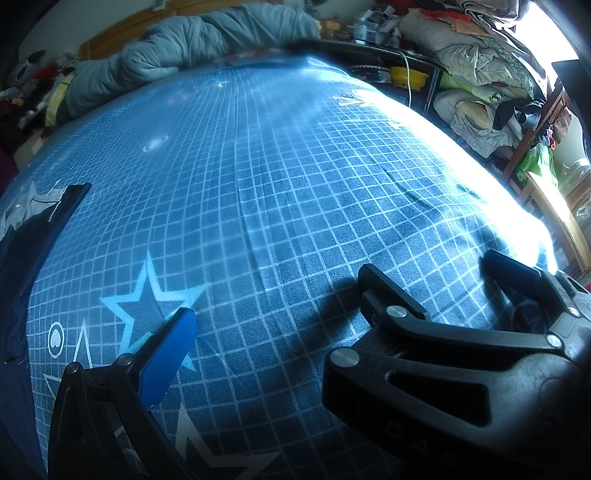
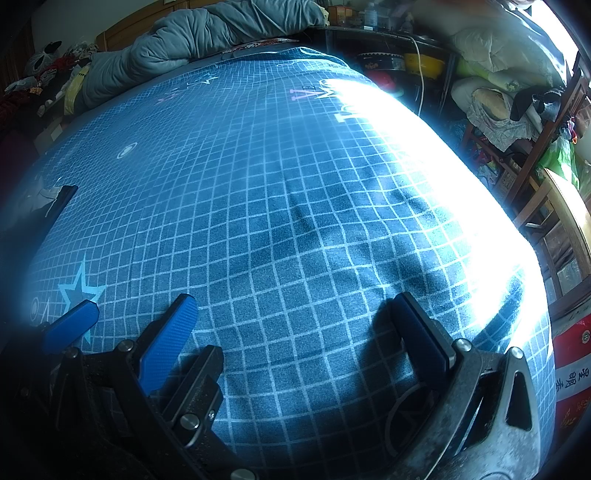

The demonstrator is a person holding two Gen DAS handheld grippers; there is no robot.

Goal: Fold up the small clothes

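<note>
Low over the bed, the left gripper (image 1: 277, 295) is hovering with its jaws spread wide and nothing between them. One blue ribbed pad (image 1: 170, 350) is showing on the left, and black linkage is filling the lower right. Just beside it, the right gripper (image 2: 295, 299) is likewise hanging apart and empty over the sheet. In the right wrist view a second blue pad (image 2: 70, 325) is showing at the far left, so the two tools are sitting close together.

Pale printed capitals (image 2: 317, 94) are running across the far part of the blue grid-patterned bedsheet (image 1: 295, 184), but glare is washing most of them out and no whole word is reading clearly. A light-blue outlined star (image 1: 147, 299) is lying printed near the left pad. Chinese characters are showing on a red-and-white bag (image 2: 572, 373) at the bed's right edge, too small to make out.

A dark navy garment (image 1: 22, 258) with a pale grey piece (image 1: 33, 205) at its top is lying at the sheet's left edge, apart from both grippers.

Beyond, a rolled grey-blue quilt (image 1: 221, 33) is lying along the head of the bed. Heaped bedding (image 1: 480, 55), a yellow bowl (image 1: 406, 75) and a white cable (image 1: 409, 85) are crowding dark shelves on the right.
</note>
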